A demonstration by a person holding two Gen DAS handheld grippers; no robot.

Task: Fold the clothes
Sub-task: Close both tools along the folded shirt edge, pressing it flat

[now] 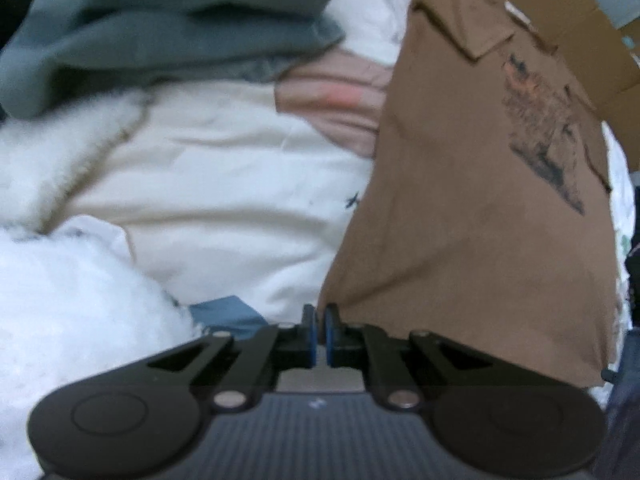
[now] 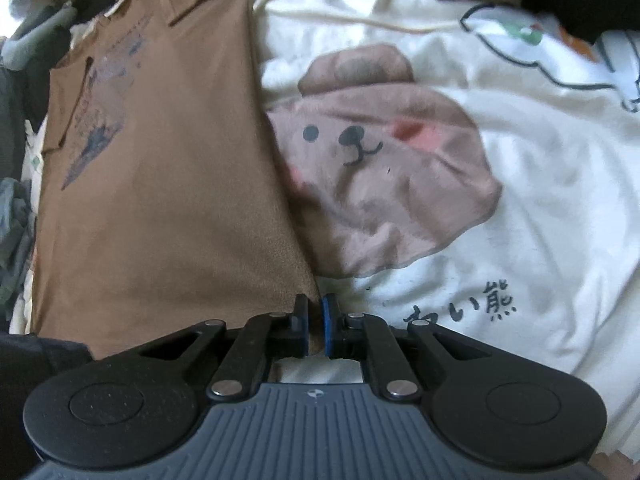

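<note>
A brown T-shirt with a dark chest print lies lengthwise, folded narrow, on a white bear-print bedsheet. My left gripper is shut on its near left hem corner. The shirt also shows in the right wrist view, at the left. My right gripper is shut on its near right hem corner. Both sleeves appear folded onto the shirt body.
A grey-blue garment and white fluffy cloth lie left of the shirt. A cream garment lies between them. The sheet shows a brown bear print and a cord. A cardboard box stands beyond the shirt.
</note>
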